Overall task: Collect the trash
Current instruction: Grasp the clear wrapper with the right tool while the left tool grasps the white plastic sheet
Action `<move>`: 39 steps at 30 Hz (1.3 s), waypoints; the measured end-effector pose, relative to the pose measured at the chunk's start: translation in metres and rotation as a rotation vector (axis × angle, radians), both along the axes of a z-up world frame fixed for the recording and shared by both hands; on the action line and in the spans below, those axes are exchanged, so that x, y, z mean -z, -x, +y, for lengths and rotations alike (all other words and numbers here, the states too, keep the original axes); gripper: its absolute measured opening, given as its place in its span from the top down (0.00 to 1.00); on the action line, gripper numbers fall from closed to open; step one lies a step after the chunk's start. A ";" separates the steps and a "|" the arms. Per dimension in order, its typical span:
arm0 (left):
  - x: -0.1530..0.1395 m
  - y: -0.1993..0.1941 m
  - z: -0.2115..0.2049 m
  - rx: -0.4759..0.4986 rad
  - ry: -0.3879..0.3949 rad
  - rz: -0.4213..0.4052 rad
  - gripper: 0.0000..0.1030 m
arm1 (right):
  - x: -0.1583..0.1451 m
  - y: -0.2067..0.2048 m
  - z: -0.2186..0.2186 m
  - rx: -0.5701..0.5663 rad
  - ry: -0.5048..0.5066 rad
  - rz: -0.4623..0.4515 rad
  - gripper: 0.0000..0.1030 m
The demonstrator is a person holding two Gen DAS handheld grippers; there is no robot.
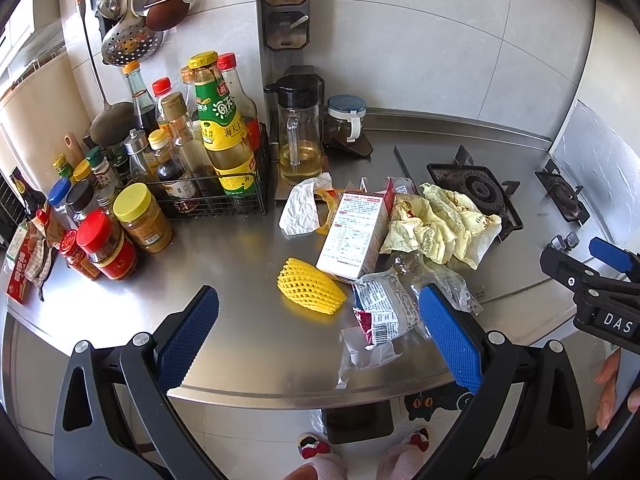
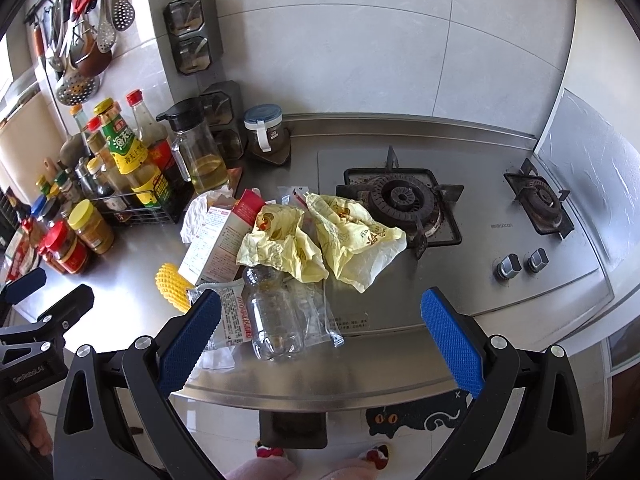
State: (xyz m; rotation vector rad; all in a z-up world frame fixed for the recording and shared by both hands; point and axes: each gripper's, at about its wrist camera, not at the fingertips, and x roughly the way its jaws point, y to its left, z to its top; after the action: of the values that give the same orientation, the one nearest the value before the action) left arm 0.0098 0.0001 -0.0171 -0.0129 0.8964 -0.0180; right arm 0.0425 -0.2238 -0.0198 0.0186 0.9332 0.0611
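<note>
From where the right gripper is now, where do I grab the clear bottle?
Take the clear bottle across its body, coming straight down. It lies on its side, base toward the counter edge, so its round sides are free. The right gripper is open and already straddles it.

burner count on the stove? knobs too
2 burners: one beside the yellow wrappers, one at the far right near the wall. 2 knobs, side by side at the stove's front edge, between the burners. None appears hidden.
</note>
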 end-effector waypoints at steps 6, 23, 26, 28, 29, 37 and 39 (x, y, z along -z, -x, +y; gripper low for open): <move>0.025 -0.017 -0.002 -0.005 0.037 0.072 0.08 | 0.027 -0.010 -0.009 -0.001 -0.003 0.055 0.03; 0.102 -0.056 -0.016 0.037 0.103 0.292 0.30 | 0.108 -0.046 -0.012 -0.116 -0.066 0.223 0.34; 0.110 -0.051 -0.018 0.065 0.073 0.314 0.30 | 0.118 -0.056 -0.012 -0.118 -0.064 0.243 0.34; 0.115 -0.048 -0.021 0.091 0.059 0.325 0.29 | 0.123 -0.061 -0.012 -0.118 -0.079 0.257 0.34; 0.118 -0.046 -0.023 0.102 0.053 0.329 0.29 | 0.125 -0.063 -0.012 -0.118 -0.085 0.264 0.34; 0.148 -0.037 -0.034 0.163 0.021 0.369 0.28 | 0.146 -0.076 -0.007 -0.120 -0.092 0.312 0.34; 0.155 -0.038 -0.036 0.171 0.025 0.376 0.28 | 0.151 -0.076 -0.005 -0.124 -0.091 0.322 0.34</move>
State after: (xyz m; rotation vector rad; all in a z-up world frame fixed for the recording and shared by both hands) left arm 0.0476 -0.0359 -0.1725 0.0388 1.2713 -0.1914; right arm 0.1189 -0.2291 -0.1704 0.0564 1.2528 0.2206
